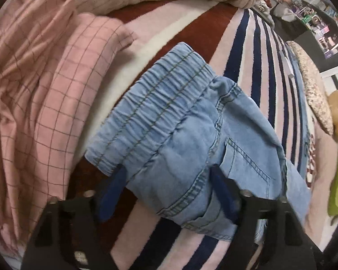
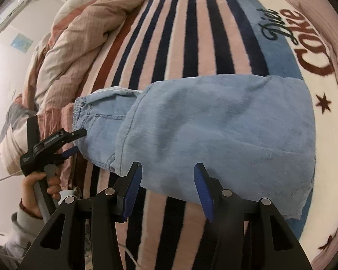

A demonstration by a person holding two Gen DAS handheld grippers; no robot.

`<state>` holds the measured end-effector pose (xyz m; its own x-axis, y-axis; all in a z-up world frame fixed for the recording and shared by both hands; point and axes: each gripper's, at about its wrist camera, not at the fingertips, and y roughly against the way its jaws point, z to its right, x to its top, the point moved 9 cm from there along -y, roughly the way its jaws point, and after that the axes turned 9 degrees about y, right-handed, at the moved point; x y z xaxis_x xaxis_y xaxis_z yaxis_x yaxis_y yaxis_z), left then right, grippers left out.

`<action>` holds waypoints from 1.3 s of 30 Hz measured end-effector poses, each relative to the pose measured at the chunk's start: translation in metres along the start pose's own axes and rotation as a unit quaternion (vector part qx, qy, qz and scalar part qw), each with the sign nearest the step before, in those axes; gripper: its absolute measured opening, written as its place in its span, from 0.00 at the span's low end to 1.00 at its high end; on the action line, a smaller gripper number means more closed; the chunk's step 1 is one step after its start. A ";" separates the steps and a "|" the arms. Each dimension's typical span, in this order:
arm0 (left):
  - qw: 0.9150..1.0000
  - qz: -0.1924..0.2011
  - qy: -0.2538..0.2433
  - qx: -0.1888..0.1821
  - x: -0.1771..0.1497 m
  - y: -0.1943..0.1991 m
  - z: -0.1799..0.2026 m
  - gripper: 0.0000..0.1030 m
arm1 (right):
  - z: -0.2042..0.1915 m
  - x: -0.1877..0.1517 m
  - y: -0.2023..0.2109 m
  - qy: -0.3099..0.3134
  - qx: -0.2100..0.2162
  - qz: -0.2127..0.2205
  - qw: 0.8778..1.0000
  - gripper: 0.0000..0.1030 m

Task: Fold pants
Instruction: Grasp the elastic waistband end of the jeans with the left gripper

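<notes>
Both claws, left (image 1: 169, 193) and right (image 2: 166, 191), sit spread at the near edge of the denim pants (image 2: 214, 130), legs already doubled over, more folding likely left.

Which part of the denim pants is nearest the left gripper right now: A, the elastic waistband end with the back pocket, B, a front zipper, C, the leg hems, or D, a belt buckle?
A: in the left wrist view the left gripper sits open at the gathered elastic waistband and stitched back pocket of the pants.
</notes>
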<state>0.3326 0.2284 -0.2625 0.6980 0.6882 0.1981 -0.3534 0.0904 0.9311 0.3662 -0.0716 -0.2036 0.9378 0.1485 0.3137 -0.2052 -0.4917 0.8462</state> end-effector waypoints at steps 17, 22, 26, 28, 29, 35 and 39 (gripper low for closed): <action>0.999 -0.001 0.021 0.041 -0.012 0.022 -0.005 0.74 | 0.015 -0.006 0.041 -0.008 0.029 0.032 0.999 0.43; 0.997 -0.027 0.077 0.004 -0.013 -0.002 -0.023 0.74 | 0.020 -0.014 0.038 -0.011 0.027 0.021 0.999 0.43; 0.998 -0.013 0.065 0.001 -0.004 -0.016 -0.020 0.74 | 0.022 -0.015 0.032 -0.008 0.024 0.015 1.000 0.43; 0.998 -0.006 0.057 0.007 -0.001 -0.021 -0.021 0.74 | 0.022 -0.014 0.029 -0.008 0.023 0.014 1.000 0.43; 0.999 -0.002 0.053 0.009 0.001 -0.021 -0.021 0.74 | 0.021 -0.014 0.027 -0.008 0.023 0.013 1.000 0.43; 1.000 0.013 0.019 0.016 0.002 -0.015 -0.009 0.48 | 0.012 -0.013 0.023 -0.010 0.029 0.010 0.999 0.43; 0.999 0.023 -0.020 0.022 0.009 -0.006 0.012 0.24 | 0.008 -0.011 0.028 -0.009 0.029 0.018 0.999 0.43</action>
<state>0.3487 0.2258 -0.2627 0.7062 0.6615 0.2522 -0.3588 0.0273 0.9330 0.3523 -0.0943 -0.1871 0.9348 0.1151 0.3360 -0.2232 -0.5455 0.8079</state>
